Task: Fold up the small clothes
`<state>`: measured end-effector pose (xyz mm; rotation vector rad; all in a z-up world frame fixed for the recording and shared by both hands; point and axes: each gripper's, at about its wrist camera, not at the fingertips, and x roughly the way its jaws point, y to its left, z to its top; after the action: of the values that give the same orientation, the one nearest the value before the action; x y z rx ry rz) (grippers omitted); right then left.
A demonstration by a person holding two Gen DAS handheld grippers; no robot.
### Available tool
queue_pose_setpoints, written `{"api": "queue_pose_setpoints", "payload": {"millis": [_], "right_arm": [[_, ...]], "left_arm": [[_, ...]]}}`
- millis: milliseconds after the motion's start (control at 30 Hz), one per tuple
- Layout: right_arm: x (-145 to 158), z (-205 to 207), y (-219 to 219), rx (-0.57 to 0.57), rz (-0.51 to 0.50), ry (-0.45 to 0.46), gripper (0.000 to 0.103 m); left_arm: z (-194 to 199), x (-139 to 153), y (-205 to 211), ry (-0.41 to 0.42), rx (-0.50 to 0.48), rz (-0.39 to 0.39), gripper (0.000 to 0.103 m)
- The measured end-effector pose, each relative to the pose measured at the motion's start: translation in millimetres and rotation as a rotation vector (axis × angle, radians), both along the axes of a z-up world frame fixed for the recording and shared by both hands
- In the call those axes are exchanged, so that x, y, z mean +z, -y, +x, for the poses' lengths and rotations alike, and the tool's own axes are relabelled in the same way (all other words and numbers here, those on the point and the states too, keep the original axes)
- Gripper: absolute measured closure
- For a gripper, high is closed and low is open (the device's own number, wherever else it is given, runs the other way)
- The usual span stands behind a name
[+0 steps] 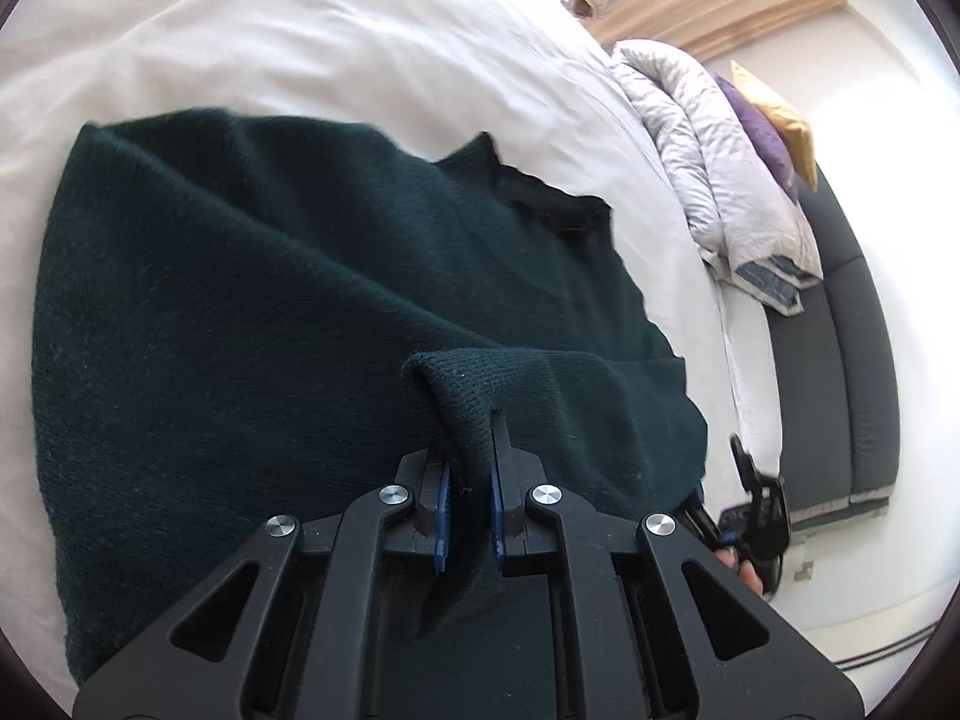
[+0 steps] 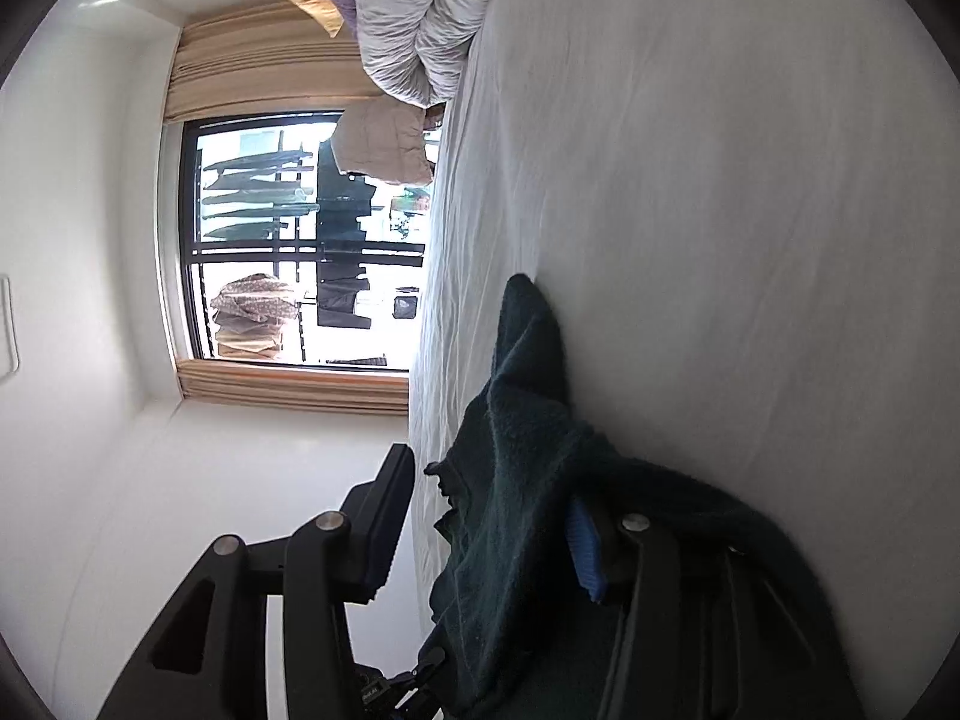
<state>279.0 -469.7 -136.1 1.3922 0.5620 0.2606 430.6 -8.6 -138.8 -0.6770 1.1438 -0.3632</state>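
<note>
Mid-fold: left hand-held gripper [image 1: 469, 480] pinches the sweater [image 1: 288, 300] cuff at lower centre, right hand-held gripper [image 2: 480, 540] gapes around cloth; next, lay the sleeve across on the bed [image 1: 300, 30].

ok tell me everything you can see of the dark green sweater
The dark green sweater is a soft, fuzzy knit with a darker ribbed collar. It lies spread on the white bed sheet, rumpled in broad folds. A fold of its near edge is pulled up and pinched in the shut left claw. In the right wrist view another bunched part sits between the fingers of the right claw, draped over one blue pad; the other finger stands clear of it.
</note>
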Motion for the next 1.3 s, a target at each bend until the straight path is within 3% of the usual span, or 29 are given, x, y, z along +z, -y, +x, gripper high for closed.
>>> {"api": "queue_pose_setpoints", "payload": {"millis": [233, 367, 567, 633, 667, 700, 1067, 1300], "right_arm": [[-7.3, -9.4, 15.0, -0.04, 0.029, 0.005, 0.059], [1.6, -5.7, -2.6, 0.006, -0.057, -0.013, 0.052], [9.1, 17.0, -25.9, 0.095, -0.148, -0.069, 0.054], [9.1, 23.3, -28.6, 0.116, -0.196, -0.102, 0.072], [7.6, 24.3, -30.3, 0.128, -0.232, -0.129, 0.091], [5.6, 24.3, -30.1, 0.128, -0.258, -0.154, 0.095], [1.0, 6.7, -19.9, 0.067, -0.315, -0.187, 0.097], [-1.5, -4.8, -9.1, 0.051, -0.287, -0.185, 0.098]], "left_arm": [[1.5, -7.6, -0.3, 0.005, -0.008, 0.01, 0.095], [3.1, -8.5, 0.6, 0.007, -0.013, 0.017, 0.095], [1.8, -9.0, -0.4, 0.008, -0.024, 0.017, 0.095], [2.4, -8.4, 0.1, 0.008, -0.027, 0.022, 0.095], [3.0, -9.1, -0.3, 0.005, -0.024, 0.02, 0.095], [3.4, -10.0, -0.9, 0.002, -0.021, 0.017, 0.095], [5.3, -16.1, 0.6, -0.007, -0.024, 0.018, 0.093], [0.6, -16.6, -8.6, -0.009, -0.004, -0.041, 0.092]]}}
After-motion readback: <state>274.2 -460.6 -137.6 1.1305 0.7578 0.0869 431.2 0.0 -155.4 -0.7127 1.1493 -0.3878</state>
